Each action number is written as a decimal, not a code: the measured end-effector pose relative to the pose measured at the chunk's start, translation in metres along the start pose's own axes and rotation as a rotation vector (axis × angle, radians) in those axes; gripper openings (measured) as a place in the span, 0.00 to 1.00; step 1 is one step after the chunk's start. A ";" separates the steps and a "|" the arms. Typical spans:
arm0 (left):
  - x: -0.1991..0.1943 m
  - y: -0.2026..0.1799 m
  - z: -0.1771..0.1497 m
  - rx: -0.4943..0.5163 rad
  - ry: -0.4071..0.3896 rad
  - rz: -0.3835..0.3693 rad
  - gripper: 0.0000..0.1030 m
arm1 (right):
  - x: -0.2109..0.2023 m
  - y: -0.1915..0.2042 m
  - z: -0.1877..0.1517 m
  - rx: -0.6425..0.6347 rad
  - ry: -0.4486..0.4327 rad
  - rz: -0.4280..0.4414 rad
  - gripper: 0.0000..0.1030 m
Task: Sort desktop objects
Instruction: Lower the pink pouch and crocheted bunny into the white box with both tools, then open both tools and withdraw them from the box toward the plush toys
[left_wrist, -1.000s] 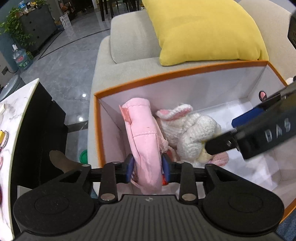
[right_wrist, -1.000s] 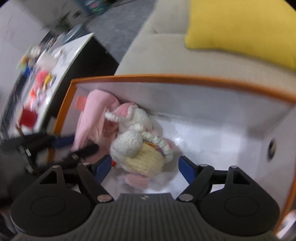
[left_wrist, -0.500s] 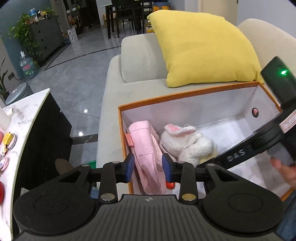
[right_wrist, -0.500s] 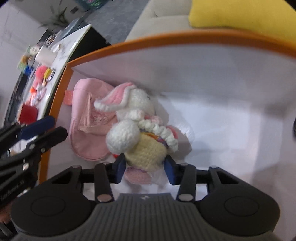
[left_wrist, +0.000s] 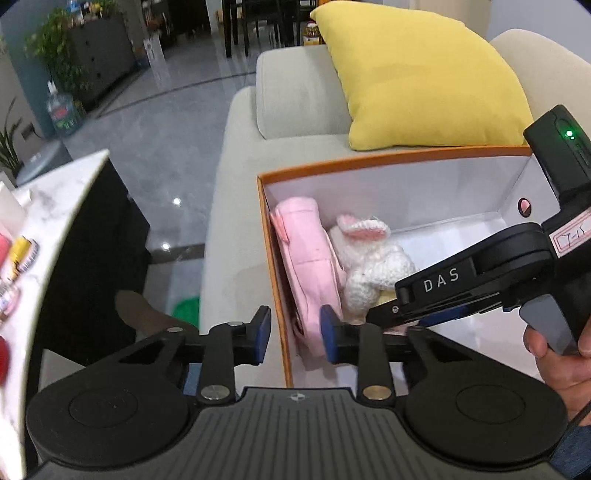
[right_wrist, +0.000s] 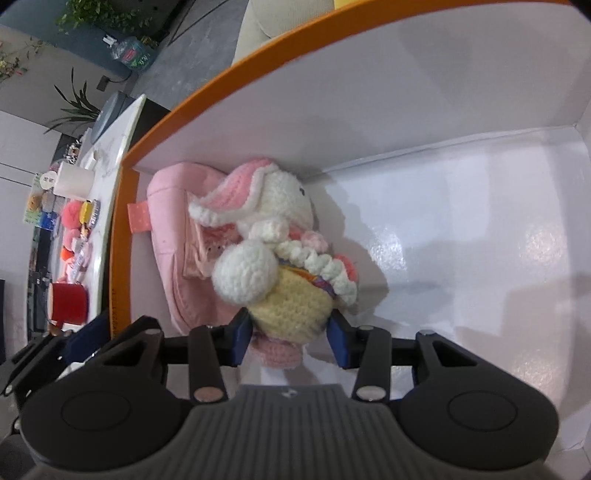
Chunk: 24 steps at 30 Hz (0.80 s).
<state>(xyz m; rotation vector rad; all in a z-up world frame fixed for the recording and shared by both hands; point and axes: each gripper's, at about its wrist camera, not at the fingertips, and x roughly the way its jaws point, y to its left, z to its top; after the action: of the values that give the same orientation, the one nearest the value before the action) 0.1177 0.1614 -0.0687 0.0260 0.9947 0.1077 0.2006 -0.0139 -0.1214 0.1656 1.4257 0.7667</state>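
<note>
An orange-rimmed white box (left_wrist: 369, 162) on the sofa holds a pink bag (left_wrist: 306, 258) against its left wall and a crocheted bunny (left_wrist: 373, 258) beside it. My left gripper (left_wrist: 295, 334) hovers over the box's near left corner. Its jaws are closing with only a narrow gap, and nothing is gripped between them. In the right wrist view, my right gripper (right_wrist: 290, 338) reaches down into the box (right_wrist: 177, 110). Its blue pads press both sides of the bunny's (right_wrist: 280, 206) yellow body. The bunny leans on the pink bag (right_wrist: 173, 258). A person's hand (left_wrist: 554, 354) holds the right tool.
A yellow cushion (left_wrist: 424, 74) rests on the beige sofa (left_wrist: 236, 184) behind the box. A marble table (left_wrist: 48, 206) at left carries several small toys, a red cup (right_wrist: 68, 302) and a white cup (right_wrist: 74, 181). The box floor to the right is bare.
The left gripper has let go of the pink bag, drawn back over the box edge and narrowed its jaws. The right gripper sank into the box, rolled, and closed on the bunny's yellow body.
</note>
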 end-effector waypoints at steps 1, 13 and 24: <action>0.001 0.001 0.000 -0.003 0.002 -0.008 0.27 | 0.000 0.001 0.000 -0.007 0.004 -0.005 0.45; -0.043 -0.004 -0.002 -0.011 -0.071 0.031 0.27 | -0.048 0.012 -0.016 -0.204 -0.042 0.001 0.54; -0.090 -0.083 0.014 0.113 -0.153 -0.049 0.27 | -0.154 -0.017 -0.041 -0.320 -0.261 -0.043 0.54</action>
<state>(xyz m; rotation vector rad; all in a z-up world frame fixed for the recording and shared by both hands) 0.0876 0.0696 0.0086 0.1119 0.8467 0.0038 0.1757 -0.1277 -0.0109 -0.0131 1.0423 0.8924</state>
